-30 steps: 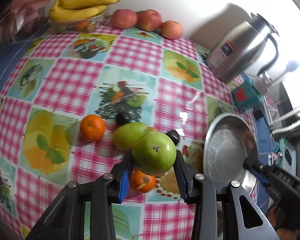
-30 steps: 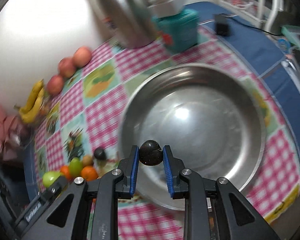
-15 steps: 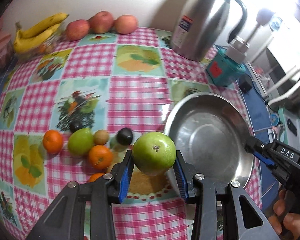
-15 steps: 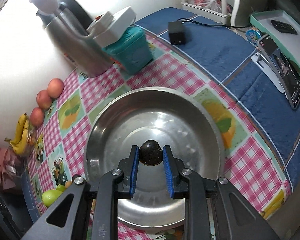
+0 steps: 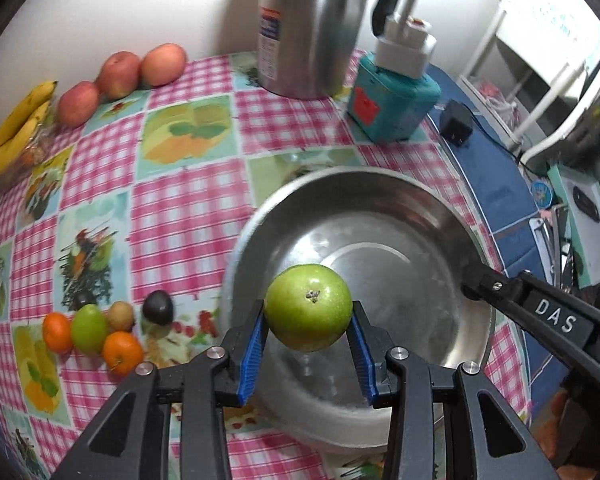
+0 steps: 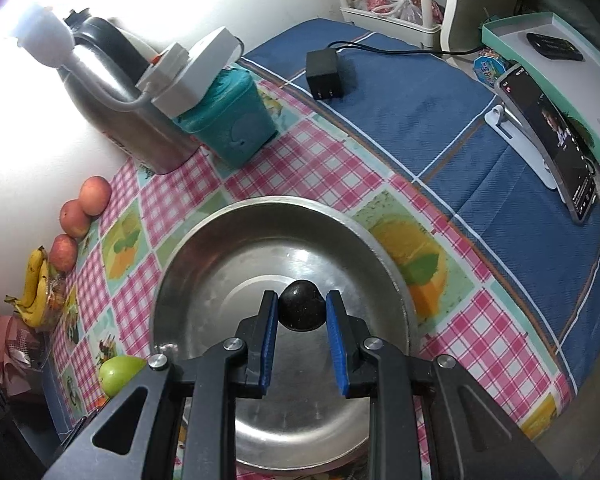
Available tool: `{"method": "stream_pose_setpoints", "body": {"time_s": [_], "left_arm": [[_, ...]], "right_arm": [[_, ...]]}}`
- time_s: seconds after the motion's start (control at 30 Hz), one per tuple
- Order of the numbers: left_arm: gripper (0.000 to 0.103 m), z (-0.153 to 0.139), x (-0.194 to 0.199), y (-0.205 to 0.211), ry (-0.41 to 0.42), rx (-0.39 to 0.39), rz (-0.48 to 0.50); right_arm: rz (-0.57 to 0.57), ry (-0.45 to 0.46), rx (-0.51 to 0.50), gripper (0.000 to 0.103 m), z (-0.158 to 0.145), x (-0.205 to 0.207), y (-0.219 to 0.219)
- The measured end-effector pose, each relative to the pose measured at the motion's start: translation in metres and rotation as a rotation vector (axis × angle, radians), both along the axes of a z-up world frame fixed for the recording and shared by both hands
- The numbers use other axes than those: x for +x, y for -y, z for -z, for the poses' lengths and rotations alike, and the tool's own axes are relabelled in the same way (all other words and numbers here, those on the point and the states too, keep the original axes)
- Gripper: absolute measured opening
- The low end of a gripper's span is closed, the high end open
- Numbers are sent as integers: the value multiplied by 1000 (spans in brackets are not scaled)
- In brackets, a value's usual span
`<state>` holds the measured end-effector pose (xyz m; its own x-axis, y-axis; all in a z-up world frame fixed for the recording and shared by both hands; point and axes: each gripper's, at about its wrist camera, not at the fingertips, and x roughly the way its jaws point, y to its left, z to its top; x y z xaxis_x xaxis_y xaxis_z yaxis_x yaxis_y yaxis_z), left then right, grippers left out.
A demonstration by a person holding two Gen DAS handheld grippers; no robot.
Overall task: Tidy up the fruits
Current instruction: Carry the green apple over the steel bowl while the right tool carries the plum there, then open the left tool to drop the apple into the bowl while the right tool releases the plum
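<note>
Hand-held grippers clamp green apple (image 5: 308, 306) left, dark fruit (image 6: 302, 305) right, over bowl (image 6: 188, 248).

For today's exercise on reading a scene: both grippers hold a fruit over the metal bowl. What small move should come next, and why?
Probably lower the right gripper slightly and open its jaws. Its dark round fruit already hangs over the middle of the empty metal bowl, while the left gripper, holding the green apple, is only just past the rim.

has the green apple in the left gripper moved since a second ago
Yes. The green apple, clamped in the left gripper, has travelled from above the loose fruit cluster across to over the steel bowl.
</note>
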<state>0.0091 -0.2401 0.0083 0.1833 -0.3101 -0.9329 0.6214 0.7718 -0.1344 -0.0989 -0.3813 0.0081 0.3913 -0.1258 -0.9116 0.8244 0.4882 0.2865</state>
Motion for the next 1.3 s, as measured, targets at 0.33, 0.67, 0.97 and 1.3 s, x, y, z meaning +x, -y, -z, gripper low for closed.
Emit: {"method": "stream_pose_setpoints", "body": {"time_s": [0.33,0.67,0.97,1.3], "left_arm": [[42,29,-1,10,-20,47,10],[44,24,-1,9,-2,32,9],[67,11,6,-6,19,29,-30],[75,-1,20,-36,66,39,-115]], "right_arm": [[-12,-64,53,26,29,2,4],[-13,-99,61,31,36,3,4],[-9,-88,38,54,23,0,2],[-55,-89,12,54,11,4,-10]]}}
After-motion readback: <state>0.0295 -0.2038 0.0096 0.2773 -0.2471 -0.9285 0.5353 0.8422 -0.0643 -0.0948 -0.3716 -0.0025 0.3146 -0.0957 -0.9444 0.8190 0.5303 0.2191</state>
